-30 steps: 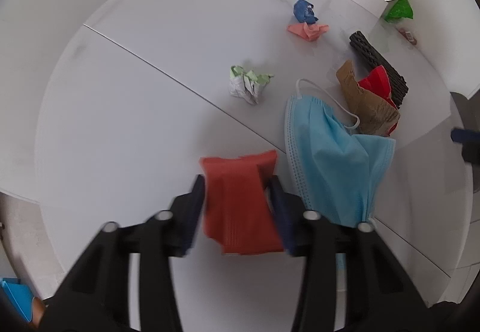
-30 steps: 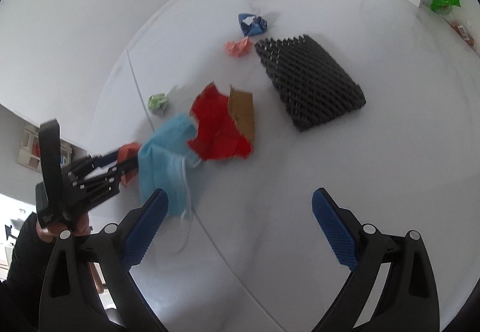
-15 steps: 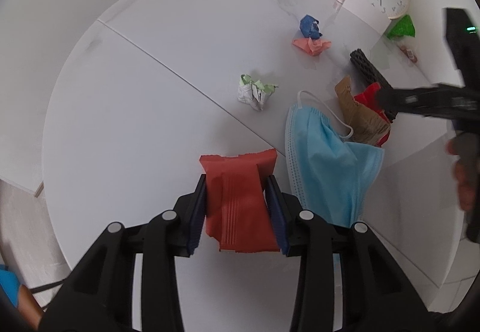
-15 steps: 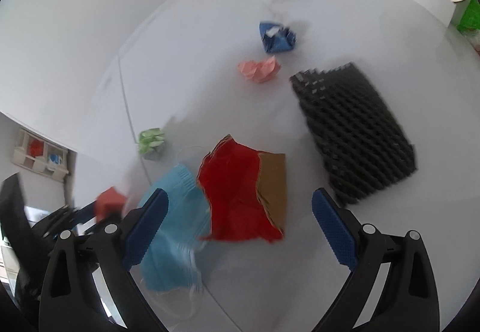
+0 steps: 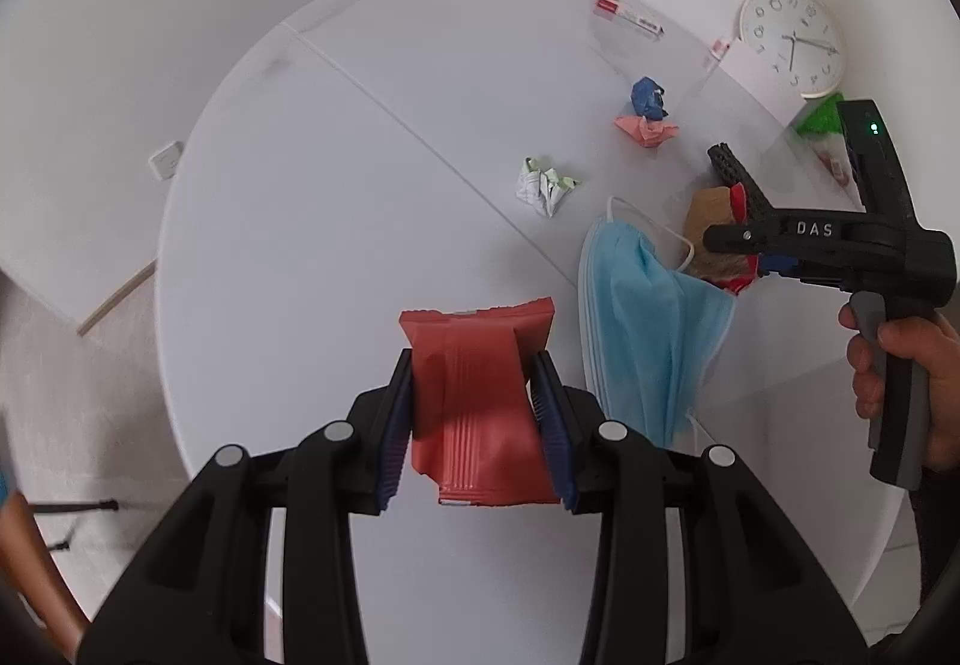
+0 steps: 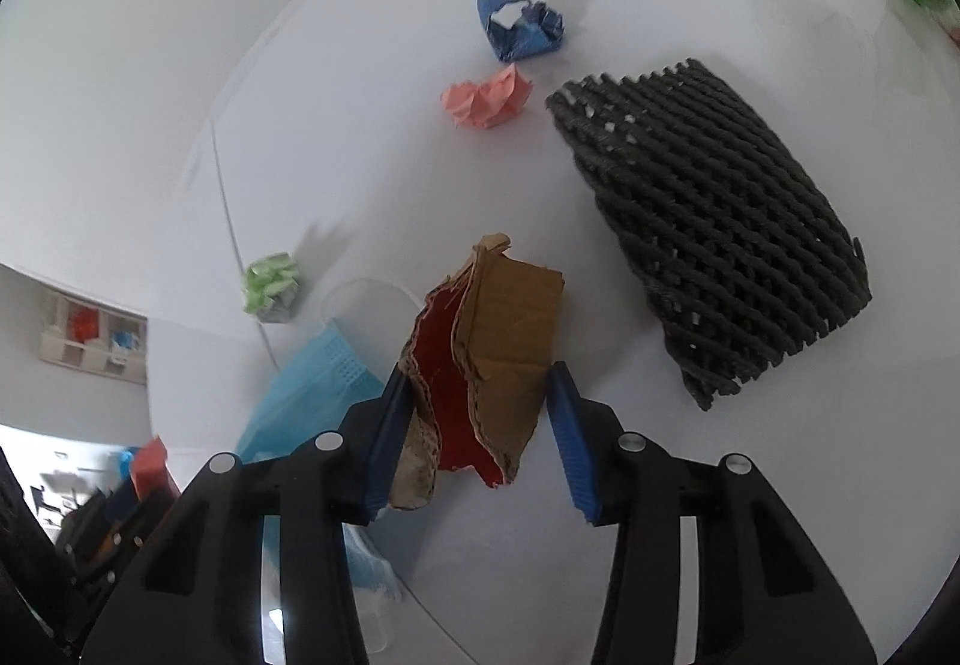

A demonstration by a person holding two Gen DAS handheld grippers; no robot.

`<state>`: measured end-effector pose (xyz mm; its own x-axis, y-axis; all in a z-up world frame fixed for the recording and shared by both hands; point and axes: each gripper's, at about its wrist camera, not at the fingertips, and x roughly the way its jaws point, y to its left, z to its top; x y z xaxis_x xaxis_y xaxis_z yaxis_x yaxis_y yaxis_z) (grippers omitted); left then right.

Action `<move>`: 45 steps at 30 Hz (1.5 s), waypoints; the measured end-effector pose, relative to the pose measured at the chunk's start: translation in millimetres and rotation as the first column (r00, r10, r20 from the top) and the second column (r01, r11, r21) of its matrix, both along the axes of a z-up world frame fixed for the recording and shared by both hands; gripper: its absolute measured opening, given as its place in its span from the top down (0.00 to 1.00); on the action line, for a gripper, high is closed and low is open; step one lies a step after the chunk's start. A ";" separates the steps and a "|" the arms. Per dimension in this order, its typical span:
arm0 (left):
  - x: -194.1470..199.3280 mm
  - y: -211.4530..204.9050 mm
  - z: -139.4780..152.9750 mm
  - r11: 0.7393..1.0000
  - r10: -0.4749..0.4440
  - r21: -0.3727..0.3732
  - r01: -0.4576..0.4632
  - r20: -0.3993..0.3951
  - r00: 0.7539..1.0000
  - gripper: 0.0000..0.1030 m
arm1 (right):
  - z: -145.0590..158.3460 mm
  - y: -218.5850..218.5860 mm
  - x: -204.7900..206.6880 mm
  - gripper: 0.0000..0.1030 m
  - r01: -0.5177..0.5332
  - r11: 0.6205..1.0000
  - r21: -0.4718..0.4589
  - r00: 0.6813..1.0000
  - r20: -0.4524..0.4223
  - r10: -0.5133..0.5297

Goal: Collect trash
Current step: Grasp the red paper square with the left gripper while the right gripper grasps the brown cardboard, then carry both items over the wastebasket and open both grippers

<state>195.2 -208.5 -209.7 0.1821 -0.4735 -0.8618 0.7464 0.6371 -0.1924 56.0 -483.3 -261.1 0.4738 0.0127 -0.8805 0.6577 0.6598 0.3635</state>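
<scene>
Two grips running: my left gripper (image 5: 480, 413) is pinching the red wrapper (image 5: 477, 395) clear of the table (image 5: 336, 245), while my right gripper (image 6: 480, 425), jaws just closing, is straddling the torn cardboard (image 6: 498, 341) at 12 o'clock, needing squarer pad contact before lifting.

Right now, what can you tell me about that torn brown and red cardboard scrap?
The cardboard scrap is a ragged, folded piece, plain brown on one face and bright red on the other, with frayed corrugated edges. It sits on the white table between the right gripper's blue pads, which have just been closing around it; the left pad touches it, the right shows a slight gap. The blue face mask lies beside it.
</scene>
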 end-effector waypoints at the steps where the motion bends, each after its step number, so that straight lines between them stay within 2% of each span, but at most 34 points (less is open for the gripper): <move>1: -1.9 5.0 2.3 1.000 0.009 -0.002 -0.009 0.002 1.000 0.63 | 4.0 -0.1 -4.8 0.56 0.004 1.000 -0.005 1.000 0.018 -0.004; 5: -12.9 26.4 12.7 0.998 0.055 -0.010 -0.055 0.008 0.998 0.63 | 19.4 1.9 -26.7 0.56 0.007 1.000 -0.028 0.998 0.059 -0.006; 10: -29.1 62.3 25.0 0.993 0.117 -0.002 -0.117 0.034 0.993 0.63 | 51.7 26.7 -53.8 0.56 -0.029 0.994 -0.109 0.995 0.091 0.039; 14: -47.3 102.8 36.9 0.982 0.189 -0.005 -0.189 0.047 0.981 0.63 | 81.0 66.8 -64.8 0.56 -0.121 0.983 -0.136 0.984 0.118 0.137; 16: -56.8 123.3 40.8 0.975 0.223 -0.002 -0.223 0.051 0.973 0.63 | 92.9 100.2 -62.4 0.56 -0.198 0.969 -0.146 0.967 0.131 0.217; 21: -87.7 185.9 41.3 0.944 0.327 0.028 -0.329 0.044 0.944 0.63 | 100.5 184.7 -60.8 0.56 -0.384 0.919 -0.085 0.903 0.174 0.393; 26: -108.2 231.9 35.7 0.911 0.407 0.050 -0.410 0.050 0.912 0.63 | 93.7 263.6 -50.2 0.56 -0.568 0.822 -0.047 0.805 0.175 0.567; 29: -114.0 250.4 31.2 0.894 0.443 0.053 -0.445 0.045 0.895 0.63 | 92.2 299.4 -46.0 0.56 -0.640 0.767 -0.049 0.753 0.162 0.638; 34: -118.1 270.1 19.9 0.872 0.483 0.073 -0.485 0.042 0.875 0.63 | 86.7 343.9 -35.9 0.55 -0.717 0.695 -0.057 0.685 0.131 0.717; 36: -117.9 278.6 10.8 0.856 0.509 0.094 -0.508 0.020 0.861 0.54 | 85.3 358.8 -34.4 0.55 -0.740 0.670 -0.052 0.662 0.120 0.740; 38: -117.4 287.1 5.4 0.840 0.534 0.110 -0.531 0.004 0.845 0.26 | 82.4 371.1 -31.3 0.55 -0.763 0.645 -0.037 0.638 0.114 0.761; 40: -118.0 297.4 2.4 0.809 0.580 0.120 -0.575 -0.001 0.815 0.13 | 80.1 380.6 -28.8 0.55 -0.782 0.623 -0.028 0.617 0.108 0.780; 43: -119.8 310.0 2.6 0.785 0.614 0.113 -0.609 -0.018 0.789 0.08 | 77.4 394.8 -25.3 0.55 -0.808 0.589 -0.024 0.585 0.095 0.806; 45: -121.4 319.5 2.6 0.766 0.638 0.116 -0.632 -0.018 0.770 0.08 | 74.9 402.0 -22.3 0.54 -0.822 0.569 -0.019 0.566 0.086 0.820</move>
<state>73.8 111.0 -207.1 0.3635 -0.1796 -0.9141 0.1554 0.9792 -0.1306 33.6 -81.3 -186.2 0.3148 0.4488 -0.8364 -0.1934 0.8930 0.4064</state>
